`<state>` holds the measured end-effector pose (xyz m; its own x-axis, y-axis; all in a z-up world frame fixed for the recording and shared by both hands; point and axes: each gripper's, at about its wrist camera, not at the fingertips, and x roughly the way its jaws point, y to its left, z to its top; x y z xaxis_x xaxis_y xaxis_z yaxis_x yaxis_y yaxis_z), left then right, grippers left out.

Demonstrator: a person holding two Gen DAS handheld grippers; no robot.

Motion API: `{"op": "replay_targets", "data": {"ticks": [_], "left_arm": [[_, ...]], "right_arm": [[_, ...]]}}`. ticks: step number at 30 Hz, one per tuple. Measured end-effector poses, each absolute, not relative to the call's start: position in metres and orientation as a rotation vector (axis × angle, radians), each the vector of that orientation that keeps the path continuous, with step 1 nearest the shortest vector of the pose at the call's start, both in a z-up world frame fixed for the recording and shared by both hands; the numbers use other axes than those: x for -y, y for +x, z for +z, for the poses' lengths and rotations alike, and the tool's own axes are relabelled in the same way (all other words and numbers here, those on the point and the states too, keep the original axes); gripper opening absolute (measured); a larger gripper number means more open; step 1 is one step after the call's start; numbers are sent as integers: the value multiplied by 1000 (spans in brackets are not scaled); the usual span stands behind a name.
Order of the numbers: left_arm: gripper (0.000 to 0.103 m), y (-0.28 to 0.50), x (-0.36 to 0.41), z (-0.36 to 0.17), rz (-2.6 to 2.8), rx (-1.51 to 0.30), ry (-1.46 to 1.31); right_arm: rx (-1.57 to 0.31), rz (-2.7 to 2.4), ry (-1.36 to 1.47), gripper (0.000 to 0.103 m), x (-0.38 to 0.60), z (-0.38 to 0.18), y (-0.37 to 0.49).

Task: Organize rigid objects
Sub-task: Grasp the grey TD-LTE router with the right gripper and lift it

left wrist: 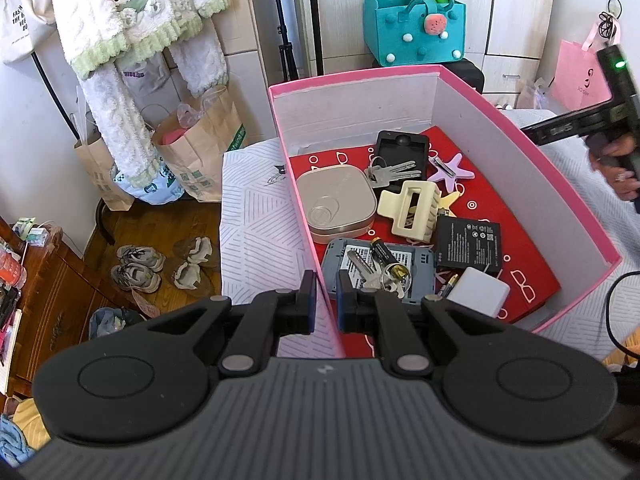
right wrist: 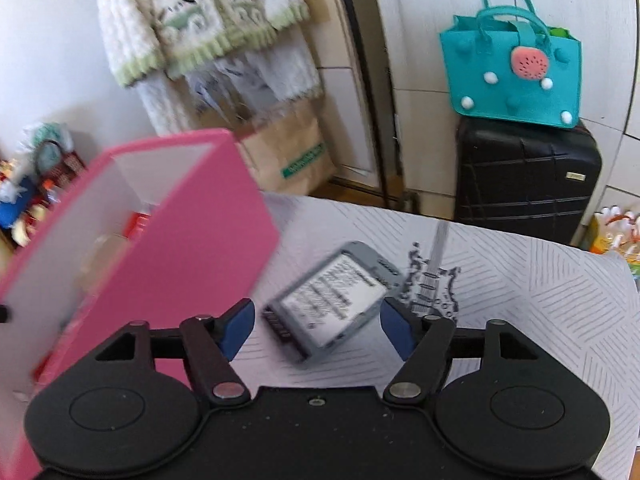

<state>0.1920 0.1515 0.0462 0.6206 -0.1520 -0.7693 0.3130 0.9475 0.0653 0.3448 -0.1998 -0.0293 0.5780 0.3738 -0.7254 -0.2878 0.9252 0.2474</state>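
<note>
Far left, left gripper (left wrist: 324, 300): jaws nearly closed, pinching the near wall of the pink box (left wrist: 532, 168) and steadying it on the bedsheet (left wrist: 256, 236).
Box contents: beige case, keys, hair claw, batteries, a grey device back and a white charger, piled and partly covering one another.
Centre, grey device (right wrist: 332, 304): lies flat on the sheet just right of the box, label up.
Handling: judged rigid, fairly light and smooth; best taken across its two long edges.
Right gripper (right wrist: 316, 326): jaws wide apart, holding nothing, the device between them and untouched.
Hard to make out: motion blur smears the label; the device's near corner hides behind the gripper body.
</note>
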Motion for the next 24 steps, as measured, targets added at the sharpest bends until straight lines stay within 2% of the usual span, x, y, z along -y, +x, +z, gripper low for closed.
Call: {"op": "replay_targets", "data": {"ticks": [1, 3, 7, 13, 17, 24], "left_arm": [[9, 192, -152, 46, -269, -861, 200], [9, 192, -152, 46, -270, -860, 201], [9, 192, -152, 46, -270, -861, 199], [9, 193, -150, 44, -269, -869, 200], [9, 193, -150, 44, -268, -868, 200], [9, 194, -150, 45, -267, -866, 198]], "right_arm": [[-877, 366, 123, 85, 202, -33, 348], [-874, 336, 184, 91, 206, -40, 355], [-880, 322, 257, 94, 204, -48, 370], [-839, 334, 98, 98, 180, -52, 381], [-803, 360, -112, 99, 165, -56, 379], [-833, 393, -132, 98, 184, -50, 364]]}}
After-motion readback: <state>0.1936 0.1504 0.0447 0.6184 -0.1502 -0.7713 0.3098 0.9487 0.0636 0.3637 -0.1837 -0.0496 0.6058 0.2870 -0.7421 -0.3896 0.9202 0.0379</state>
